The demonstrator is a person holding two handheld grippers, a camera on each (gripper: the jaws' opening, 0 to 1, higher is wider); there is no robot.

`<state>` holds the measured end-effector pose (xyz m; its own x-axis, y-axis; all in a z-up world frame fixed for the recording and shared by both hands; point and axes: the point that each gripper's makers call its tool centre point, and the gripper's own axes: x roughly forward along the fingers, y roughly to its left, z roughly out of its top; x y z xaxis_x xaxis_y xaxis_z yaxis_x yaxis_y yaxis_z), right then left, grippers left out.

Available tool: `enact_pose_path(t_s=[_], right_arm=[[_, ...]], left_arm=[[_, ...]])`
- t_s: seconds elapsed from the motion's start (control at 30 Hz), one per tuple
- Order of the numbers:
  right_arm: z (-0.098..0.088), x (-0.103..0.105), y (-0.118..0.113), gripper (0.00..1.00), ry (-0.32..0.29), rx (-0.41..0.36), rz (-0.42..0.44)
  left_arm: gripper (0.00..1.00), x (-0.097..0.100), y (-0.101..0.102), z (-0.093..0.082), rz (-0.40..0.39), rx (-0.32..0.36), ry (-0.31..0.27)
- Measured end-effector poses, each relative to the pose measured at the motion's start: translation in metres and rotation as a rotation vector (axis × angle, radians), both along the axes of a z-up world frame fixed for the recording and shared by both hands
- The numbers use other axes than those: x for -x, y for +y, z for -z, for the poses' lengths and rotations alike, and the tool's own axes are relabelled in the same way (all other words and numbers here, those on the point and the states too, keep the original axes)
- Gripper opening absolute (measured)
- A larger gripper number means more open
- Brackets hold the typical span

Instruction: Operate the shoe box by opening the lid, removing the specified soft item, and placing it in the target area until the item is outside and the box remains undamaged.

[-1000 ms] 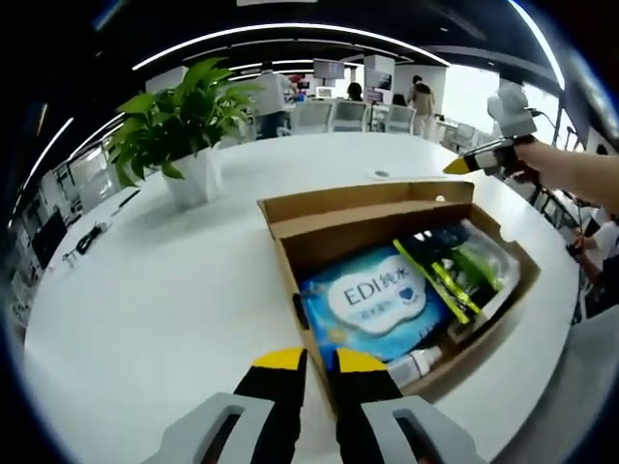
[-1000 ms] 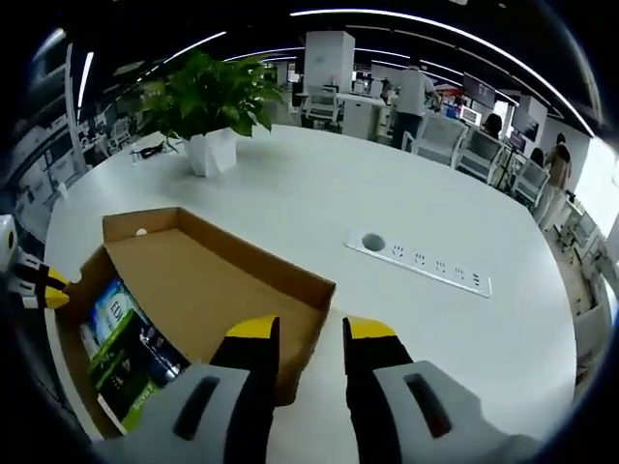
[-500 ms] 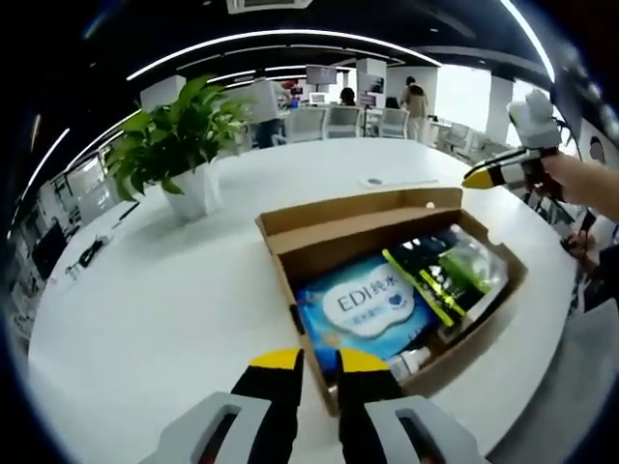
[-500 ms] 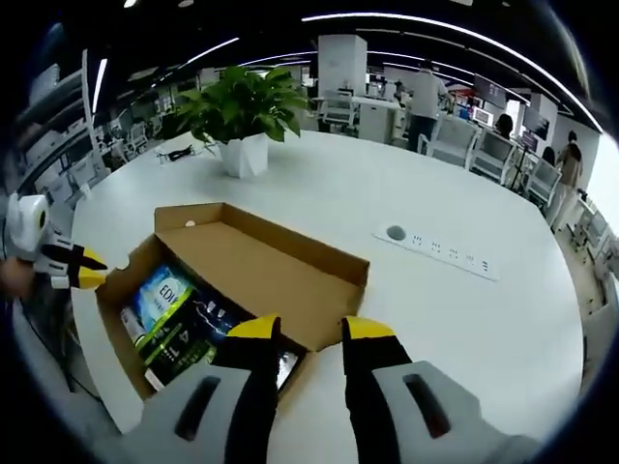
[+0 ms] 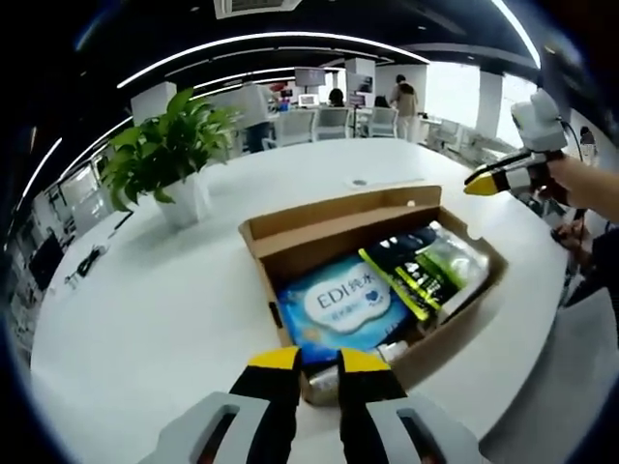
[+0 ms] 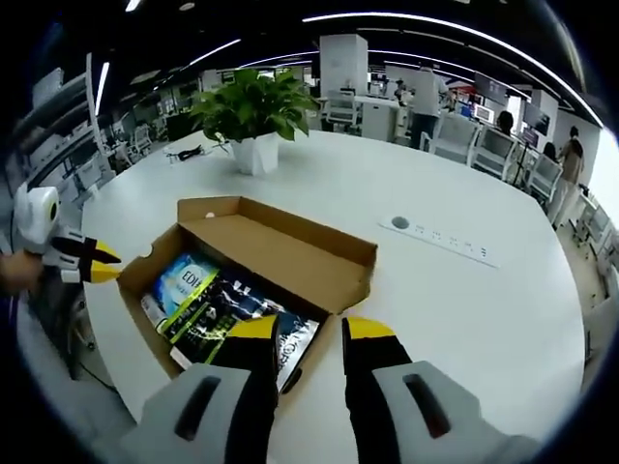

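An open cardboard shoe box [image 5: 462, 327] lies on the white table, its lid flap [image 5: 340, 224] folded back. Inside lie a blue soft pack [image 5: 338, 304] marked EDI, a dark green packet [image 5: 406, 269] and a clear bag [image 5: 453, 259]. My left gripper [image 5: 319, 365] hovers open at the box's near corner, holding nothing. A hand holds my right gripper [image 5: 482, 184] beyond the far corner. In the right gripper view the box [image 6: 157, 256] sits just past my open right gripper [image 6: 309, 333], with the blue pack [image 6: 184, 285] and dark packet [image 6: 237, 302] showing. The left gripper [image 6: 103, 266] is at the box's left end.
A potted plant [image 5: 164, 159] [image 6: 253, 111] stands on the table behind the box. A socket strip [image 6: 447, 244] and a round grommet [image 6: 399, 222] are set into the tabletop on the right. Office chairs and people are far behind. The table edge runs close to the box.
Both cameras have shifted. The right gripper view has swung over the box's edge, so more of the contents show. The box and its contents lie as before.
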<state>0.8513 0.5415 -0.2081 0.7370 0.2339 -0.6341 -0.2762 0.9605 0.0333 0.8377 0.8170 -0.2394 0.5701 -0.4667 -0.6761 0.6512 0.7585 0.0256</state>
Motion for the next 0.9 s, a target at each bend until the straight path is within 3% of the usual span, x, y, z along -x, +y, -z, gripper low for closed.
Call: enact_pose_path(t_s=[0.33,0.6,0.9], right_arm=[[-0.006,0.02,0.003,0.23,-0.003,0.001,-0.007],[-0.002,0.033,0.008,0.24,0.016,-0.001,-0.022],[0.001,0.039,0.012,0.25,0.027,-0.002,-0.04]], left_arm=[[0.16,0.006,-0.01,-0.008,0.035,0.015,0.011],[0.17,0.013,-0.02,-0.008,0.021,0.082,0.079],[0.18,0.015,-0.033,-0.012,0.042,0.097,0.106]])
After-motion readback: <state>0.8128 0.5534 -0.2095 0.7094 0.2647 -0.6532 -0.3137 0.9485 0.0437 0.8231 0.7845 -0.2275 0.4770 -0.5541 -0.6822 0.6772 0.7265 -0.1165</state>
